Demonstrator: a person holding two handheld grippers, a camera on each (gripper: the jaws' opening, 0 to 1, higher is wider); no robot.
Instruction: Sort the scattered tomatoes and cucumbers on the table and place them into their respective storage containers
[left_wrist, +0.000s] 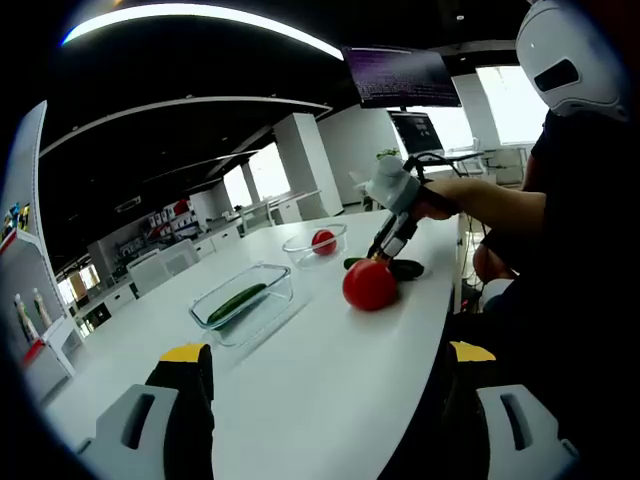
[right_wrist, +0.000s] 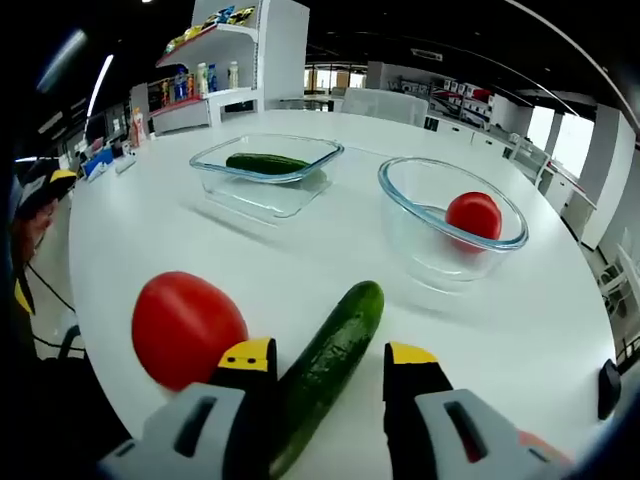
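My right gripper (right_wrist: 328, 362) straddles the long dark-green cucumber (right_wrist: 330, 362) lying on the white tabletop (right_wrist: 300, 250), jaws spread and unclenched for grasping, while my left gripper (left_wrist: 325, 365) hangs wide, idle.

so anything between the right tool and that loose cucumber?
Nothing visible. The right tool is open, its jaws either side of the cucumber on the table. The loose tomato sits beside it, outside the jaws.

2 tomatoes (right_wrist: 187, 327), 2 cucumbers (right_wrist: 325, 371), 2 glass containers (right_wrist: 268, 175)
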